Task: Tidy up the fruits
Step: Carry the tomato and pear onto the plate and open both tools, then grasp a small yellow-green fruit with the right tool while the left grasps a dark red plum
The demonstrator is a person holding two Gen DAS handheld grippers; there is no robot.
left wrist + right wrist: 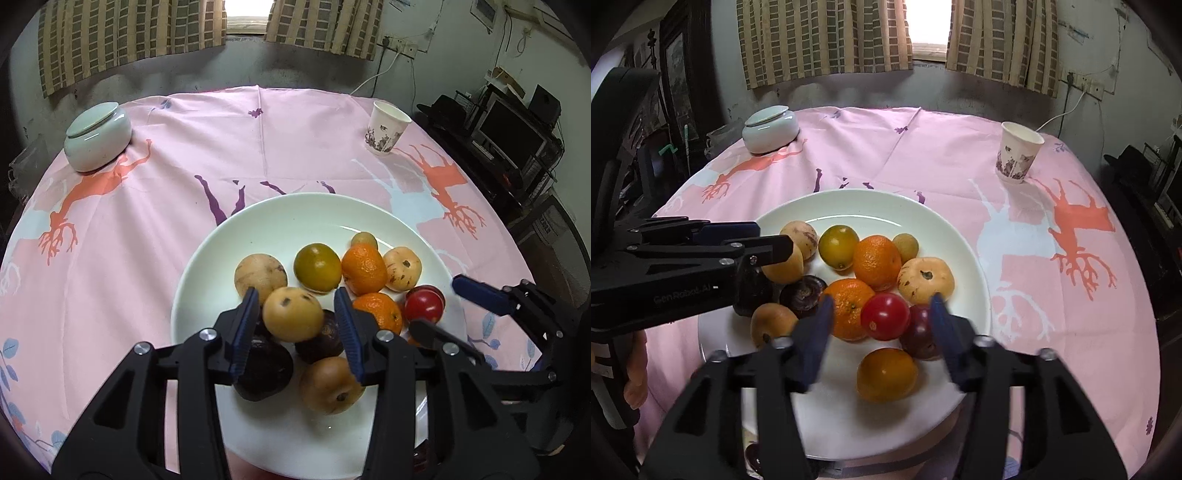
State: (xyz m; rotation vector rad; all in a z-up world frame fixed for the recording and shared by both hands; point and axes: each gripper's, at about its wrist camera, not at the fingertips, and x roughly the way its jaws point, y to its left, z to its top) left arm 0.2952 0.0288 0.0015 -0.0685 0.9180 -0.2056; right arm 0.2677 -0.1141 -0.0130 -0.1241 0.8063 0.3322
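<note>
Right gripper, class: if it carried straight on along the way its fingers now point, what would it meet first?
Most likely the red fruit on the white plate, framed between the open fingers of the right gripper, with an orange beside it. Depth is uncertain.

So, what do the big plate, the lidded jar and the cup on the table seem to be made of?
Plate: probably glazed ceramic, white and glossy, with a bright highlight on the rim.
Lidded jar: likely glazed ceramic too, pale green and smooth, with soft reflections.
Cup: looks like paper, matte with a thin rolled rim and a printed picture, though thin plastic is possible.
</note>
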